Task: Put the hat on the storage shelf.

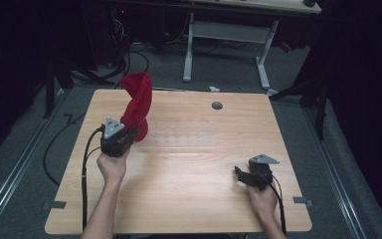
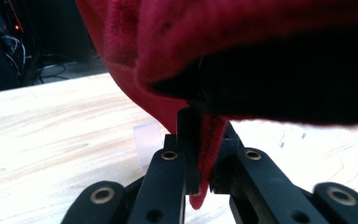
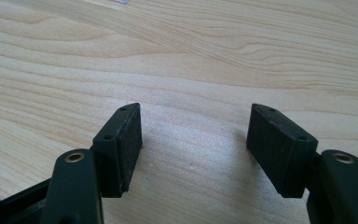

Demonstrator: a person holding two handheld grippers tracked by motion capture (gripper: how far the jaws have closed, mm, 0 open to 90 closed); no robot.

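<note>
Plush red fleece cloth (image 1: 137,102), twisted upright at upper left, pinched by left gripper (image 1: 131,133); right gripper (image 1: 239,173) gapes over pale woodgrain table (image 1: 189,164).

Bare table (image 1: 189,174) between both claws; red cloth (image 1: 138,104) blocks far-left.

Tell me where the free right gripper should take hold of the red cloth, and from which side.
Probably the top fold of the red cloth, approached from the right. The left gripper pinches its lower edge, so the cloth rises twisted above the table. The right gripper is open and holds nothing.
</note>
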